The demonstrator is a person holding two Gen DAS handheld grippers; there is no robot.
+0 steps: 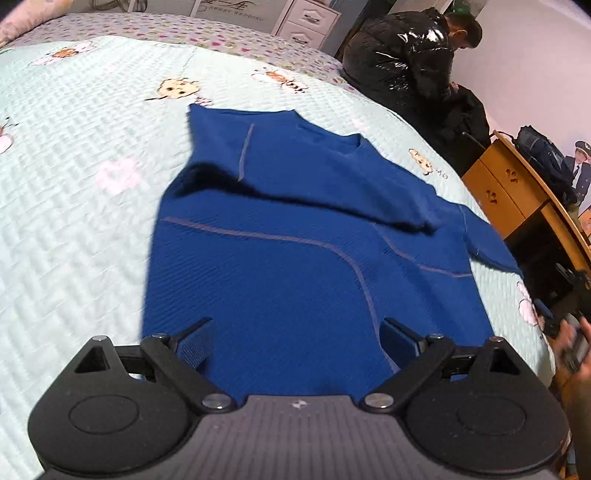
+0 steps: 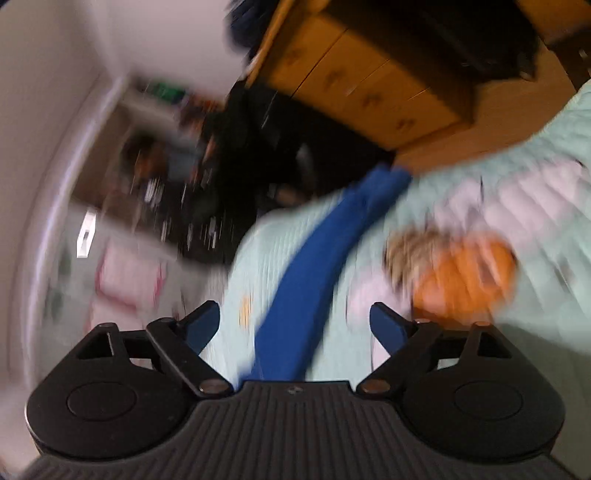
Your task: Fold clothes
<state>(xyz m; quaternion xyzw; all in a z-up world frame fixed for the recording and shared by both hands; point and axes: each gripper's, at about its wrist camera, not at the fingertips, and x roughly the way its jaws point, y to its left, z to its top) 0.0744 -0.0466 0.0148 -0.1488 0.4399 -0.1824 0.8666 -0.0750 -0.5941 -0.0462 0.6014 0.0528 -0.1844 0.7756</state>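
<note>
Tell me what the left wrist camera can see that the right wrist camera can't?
Only the left wrist view shows the whole blue top spread flat with one sleeve folded across it, a person in a shiny black jacket, and white drawers. Only the right wrist view, which is very blurry, shows one long blue sleeve stretching away and a big orange print on the cover. Both show the pale green bed cover, the wooden cabinet, and an open gripper: left gripper, right gripper.
</note>
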